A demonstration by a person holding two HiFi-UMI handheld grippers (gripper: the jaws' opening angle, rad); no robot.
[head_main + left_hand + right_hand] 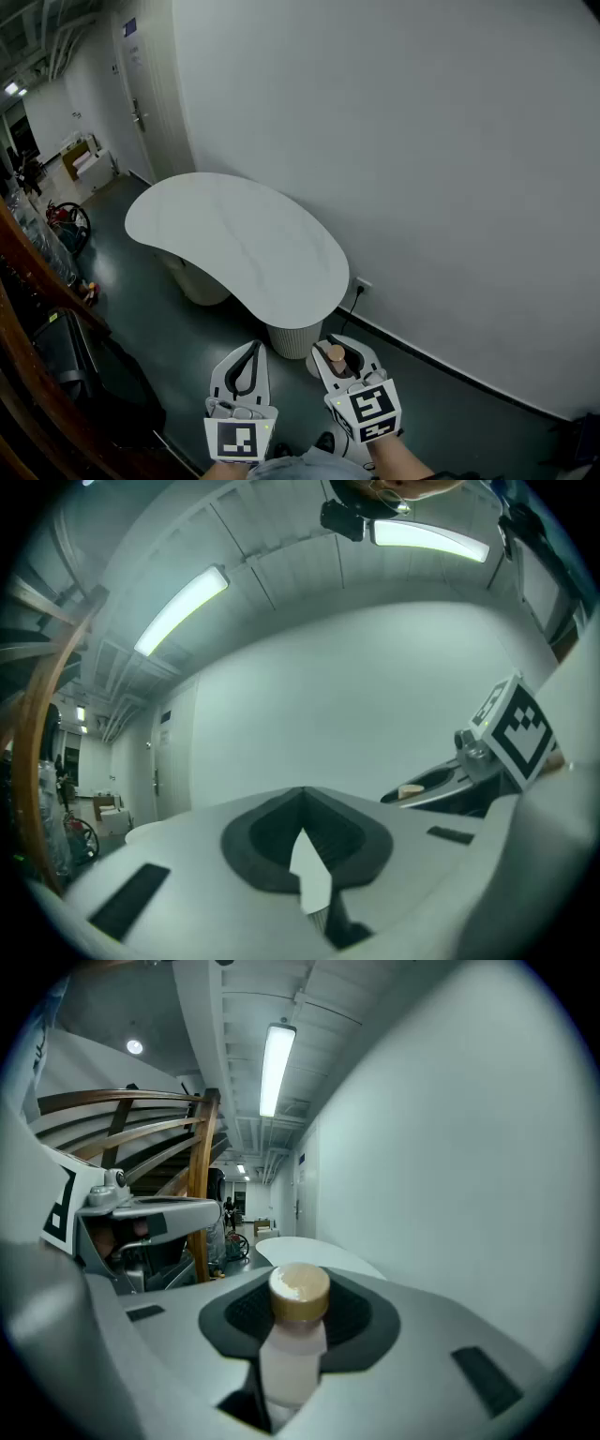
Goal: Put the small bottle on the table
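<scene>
The small pale bottle with a tan cap point(298, 1335) is clamped upright between the jaws of my right gripper point(343, 360), so this is the carry step. My left gripper point(246, 367) is closed and empty. The white kidney-shaped table point(234, 239) lies ahead of both tools. Next I should advance, lower and release.

No text can be read; the blue sign point(129, 26) near the door point(148, 112) is too small.

My left gripper point(250, 347) and right gripper point(339, 345) sit side by side. A small pale bottle with a tan cap point(335, 355) stands between the right one's jaws. Ahead lies a white kidney-shaped table point(234, 244), with a plain white wall point(422, 141) to its right and a brown wooden railing point(37, 272) far left.
</scene>
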